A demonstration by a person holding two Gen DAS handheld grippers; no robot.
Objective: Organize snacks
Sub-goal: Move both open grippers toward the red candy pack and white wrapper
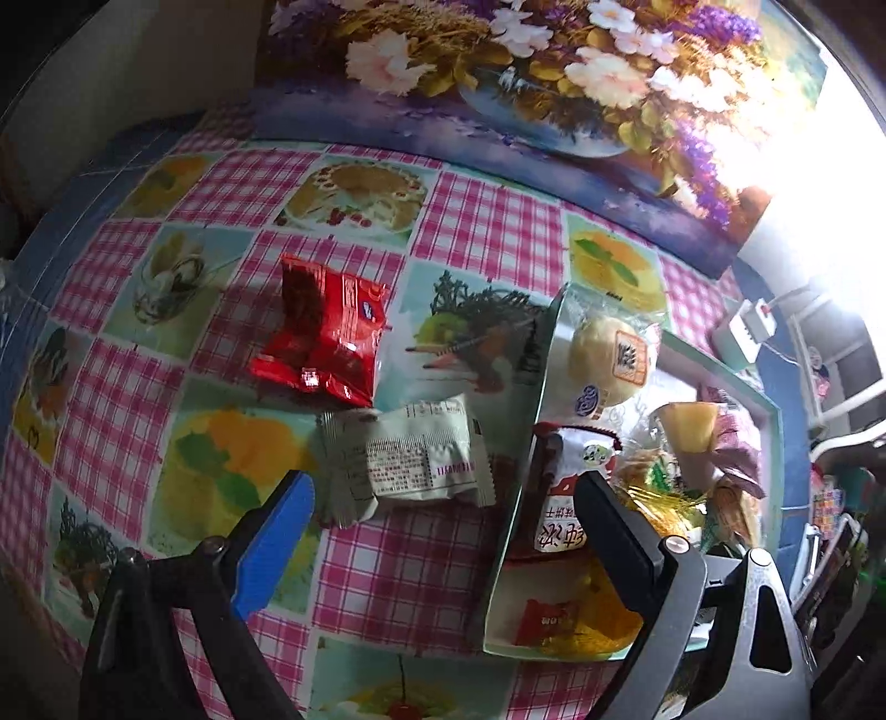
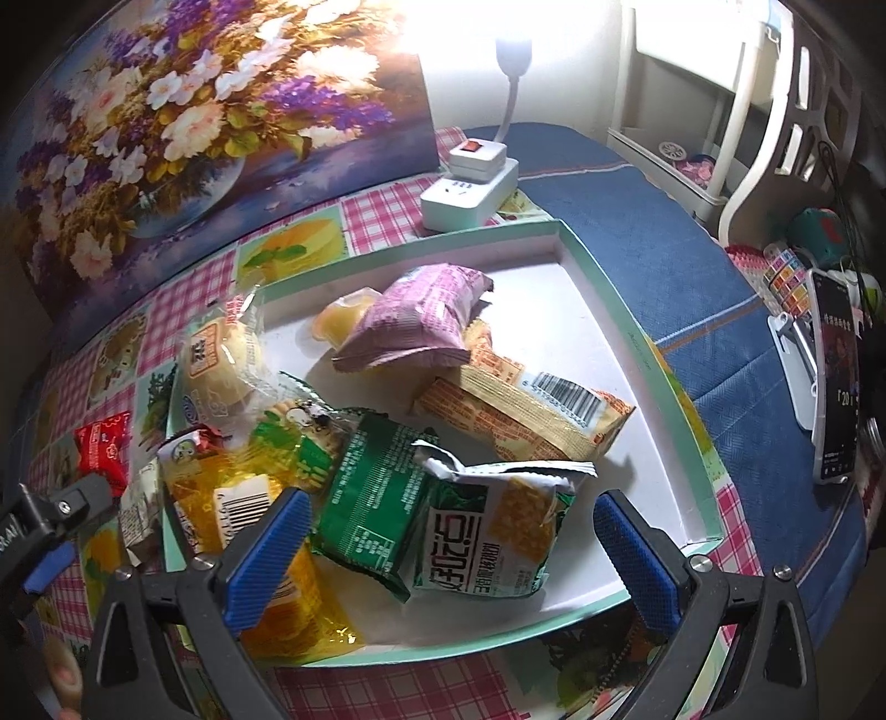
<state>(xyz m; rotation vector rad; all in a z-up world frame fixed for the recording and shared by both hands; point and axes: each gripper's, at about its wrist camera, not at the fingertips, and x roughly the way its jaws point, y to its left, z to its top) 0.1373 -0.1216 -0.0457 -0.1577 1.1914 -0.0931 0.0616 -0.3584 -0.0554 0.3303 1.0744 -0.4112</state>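
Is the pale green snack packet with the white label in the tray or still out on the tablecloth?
Out. The pale green snack packet lies flat on the checked tablecloth, left of the mint-rimmed tray, between the open left gripper fingers.

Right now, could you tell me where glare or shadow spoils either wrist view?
Left wrist view: white glare washes out the upper right corner beyond the teal-rimmed cardboard tray. Right wrist view: lamp glare bleaches the top of the floral painting; the left edge falls dark.
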